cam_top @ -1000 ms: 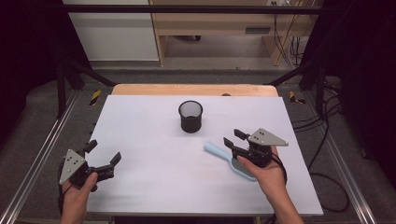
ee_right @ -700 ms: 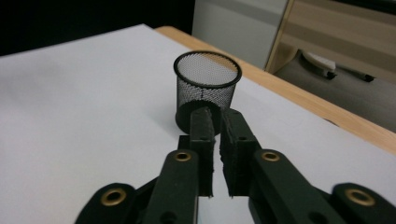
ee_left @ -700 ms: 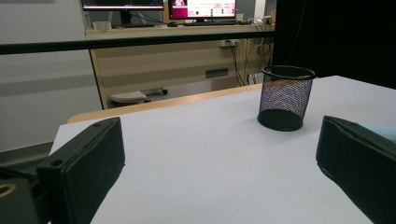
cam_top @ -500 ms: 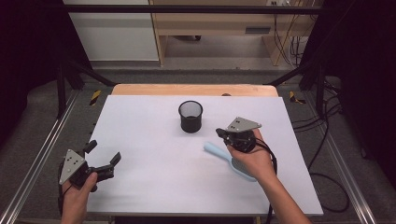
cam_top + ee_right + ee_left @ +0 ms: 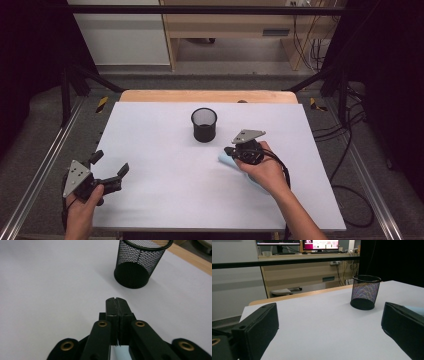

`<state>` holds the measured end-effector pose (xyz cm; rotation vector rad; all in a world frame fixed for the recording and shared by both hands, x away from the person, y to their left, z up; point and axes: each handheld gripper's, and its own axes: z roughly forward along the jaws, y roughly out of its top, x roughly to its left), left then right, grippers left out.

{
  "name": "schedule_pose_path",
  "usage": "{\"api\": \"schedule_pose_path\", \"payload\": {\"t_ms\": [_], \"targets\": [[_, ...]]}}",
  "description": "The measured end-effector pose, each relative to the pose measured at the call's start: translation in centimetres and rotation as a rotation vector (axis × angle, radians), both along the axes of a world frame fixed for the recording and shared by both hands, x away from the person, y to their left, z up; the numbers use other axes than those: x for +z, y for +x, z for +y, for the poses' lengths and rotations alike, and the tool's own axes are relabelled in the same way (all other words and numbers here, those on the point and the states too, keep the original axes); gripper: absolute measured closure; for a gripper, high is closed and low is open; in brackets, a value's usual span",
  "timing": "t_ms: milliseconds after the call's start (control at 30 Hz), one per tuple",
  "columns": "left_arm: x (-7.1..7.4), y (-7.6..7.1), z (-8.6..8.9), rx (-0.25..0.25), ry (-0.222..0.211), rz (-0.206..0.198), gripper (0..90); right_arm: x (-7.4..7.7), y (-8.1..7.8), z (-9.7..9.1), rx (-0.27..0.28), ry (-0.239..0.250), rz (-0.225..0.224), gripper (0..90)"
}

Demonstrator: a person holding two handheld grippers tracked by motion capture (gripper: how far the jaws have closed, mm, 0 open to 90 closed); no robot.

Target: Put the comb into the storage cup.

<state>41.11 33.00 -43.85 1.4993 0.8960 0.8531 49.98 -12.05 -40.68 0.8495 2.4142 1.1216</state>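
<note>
One unlabelled black mesh cup (image 5: 204,124)

The white table (image 5: 165,200) carries 1 black mesh cup (image 5: 204,124) and 1 light-blue flat object (image 5: 226,159).

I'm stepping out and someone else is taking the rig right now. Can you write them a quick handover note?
Left gripper: open, nothing between its jaws, near the table's left edge.
Right gripper: jaws shut together, nothing visibly clamped, pointing toward the black mesh cup.
Light blue item: flat on the white table under the right hand; what it is cannot be told.
Done: nothing visibly lifted.
Left: probably pick up the blue item, perhaps for the cup, which stands upright.
</note>
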Motion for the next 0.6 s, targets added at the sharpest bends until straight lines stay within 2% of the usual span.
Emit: {"api": "schedule_pose_path", "payload": {"t_ms": [167, 233, 333, 433, 600], "targets": [[0.0, -0.1, 0.0, 0.001, -0.001, 0.001, 1.1, -0.6, 0.4, 0.3, 0.016, 0.001, 0.07, 90.0], [0.0, -0.1, 0.0, 0.001, -0.001, -0.002, 1.2, -0.9, 0.6, 0.3, 0.007, -0.03, 0.077, 90.0], [0.0, 0.0, 0.1, 0.001, -0.003, 0.001, 1.2, -1.3, 0.9, 0.4, 0.007, -0.035, 0.098, 90.0], [0.0, 0.0, 0.0, -0.001, -0.003, 0.001, 1.2, -1.5, 1.0, 0.5, 0.011, -0.044, 0.101, 90.0], [0.0, 0.0, 0.0, -0.001, -0.001, 0.0, 1.2, -2.2, 1.3, 1.1, 0.011, -0.074, 0.158, 90.0]]}}
